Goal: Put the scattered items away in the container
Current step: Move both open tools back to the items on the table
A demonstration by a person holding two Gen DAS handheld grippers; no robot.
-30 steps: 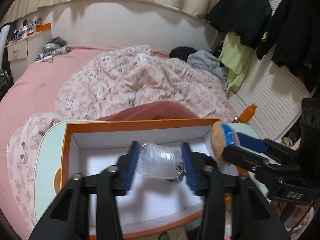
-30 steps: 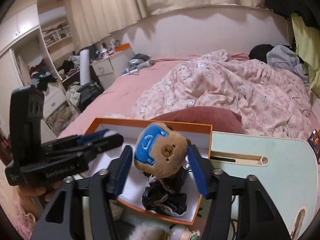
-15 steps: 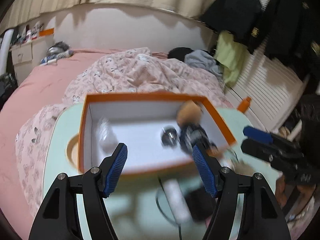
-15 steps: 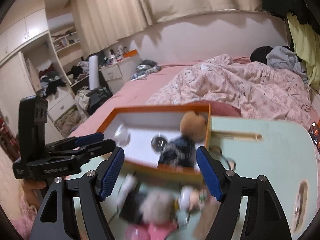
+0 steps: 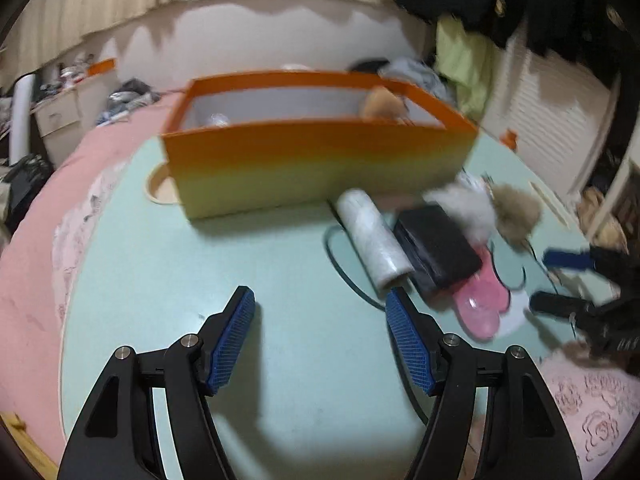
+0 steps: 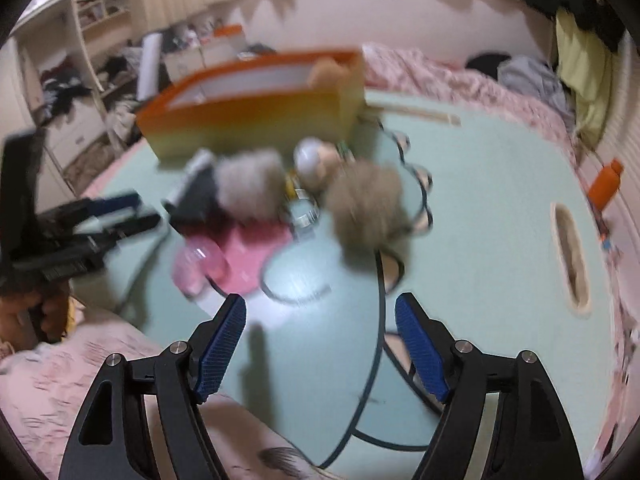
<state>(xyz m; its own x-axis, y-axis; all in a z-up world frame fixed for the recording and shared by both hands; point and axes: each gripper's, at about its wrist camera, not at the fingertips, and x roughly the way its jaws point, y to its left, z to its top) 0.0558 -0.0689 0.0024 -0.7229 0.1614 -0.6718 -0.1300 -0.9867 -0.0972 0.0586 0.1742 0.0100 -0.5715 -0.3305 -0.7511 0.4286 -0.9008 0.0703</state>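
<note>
The orange box (image 5: 316, 156) (image 6: 256, 116) stands at the far side of the pale green table (image 5: 200, 280) (image 6: 492, 200), with a plush bear's head (image 5: 382, 102) showing over its rim. In front of it lie a clear plastic roll (image 5: 372, 240), a black block (image 5: 436, 248), a pink item (image 5: 480, 300) (image 6: 240, 256), a white pompom (image 5: 464, 204) (image 6: 248, 184) and a brown pompom (image 5: 516, 212) (image 6: 368, 204). My left gripper (image 5: 320, 312) is open and empty, just left of the roll. My right gripper (image 6: 320, 316) is empty, its jaws opening, near the pink item.
A black cable (image 6: 380, 320) loops across the table. A slot (image 6: 570, 248) is cut near the table's right edge, with an orange bottle (image 6: 606, 184) beyond it. Pink bedding (image 6: 460, 76) surrounds the table. Both views are motion-blurred.
Both grippers let go of the clear wrap and the plush bear in the box, then pulled back and down towards the scattered items on the table.
</note>
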